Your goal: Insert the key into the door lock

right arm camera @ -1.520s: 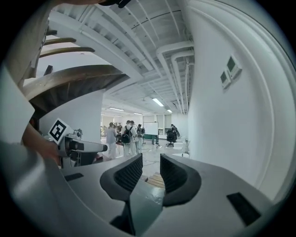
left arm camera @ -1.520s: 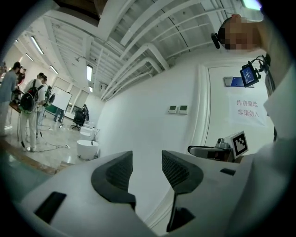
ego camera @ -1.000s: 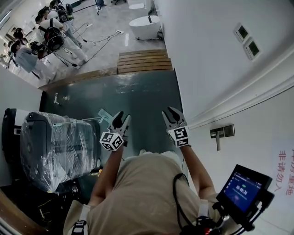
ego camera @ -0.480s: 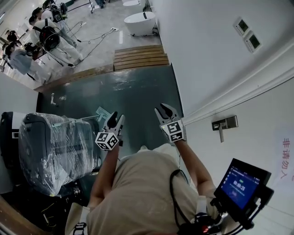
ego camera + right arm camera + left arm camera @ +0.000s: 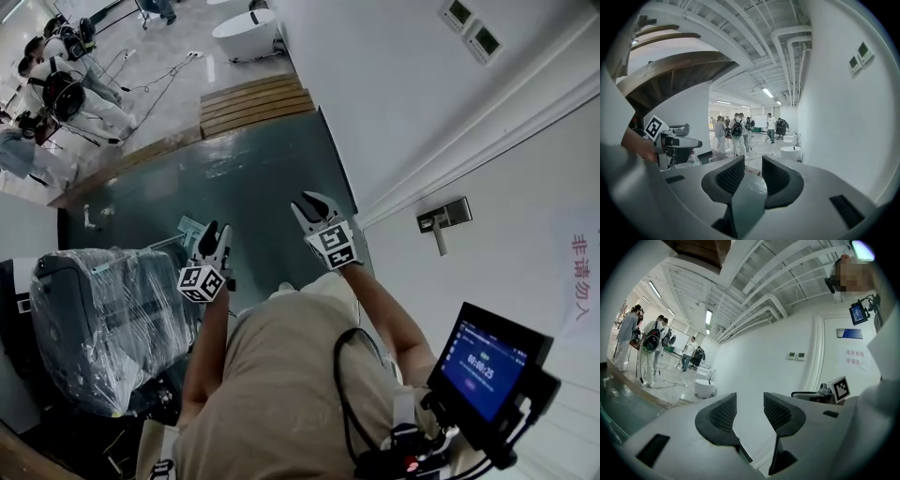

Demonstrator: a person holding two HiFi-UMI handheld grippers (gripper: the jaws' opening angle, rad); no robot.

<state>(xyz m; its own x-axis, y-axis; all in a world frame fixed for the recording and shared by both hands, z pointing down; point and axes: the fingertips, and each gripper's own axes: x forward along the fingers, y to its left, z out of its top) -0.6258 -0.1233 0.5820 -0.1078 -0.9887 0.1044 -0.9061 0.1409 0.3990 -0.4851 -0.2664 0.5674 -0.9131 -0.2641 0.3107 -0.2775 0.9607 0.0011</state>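
1. Only narrowly parted, the left gripper [image 5: 214,234] and right gripper [image 5: 310,202] both hold nothing.
2. Door lock [image 5: 442,217] sits well to the right of the right gripper, its keyhole too small to see.
3. Key: cannot be made out in any view.

The silver lever door handle [image 5: 443,217] on the white door [image 5: 525,197] is tiny in the head view, so any keyhole is too small to tell. The red lettering [image 5: 581,291] runs off the right edge. The plastic-wrapped grey machine [image 5: 98,314] is cut off on the left. The black monitor [image 5: 487,364] shows digits, maybe a timer, too small to read properly.
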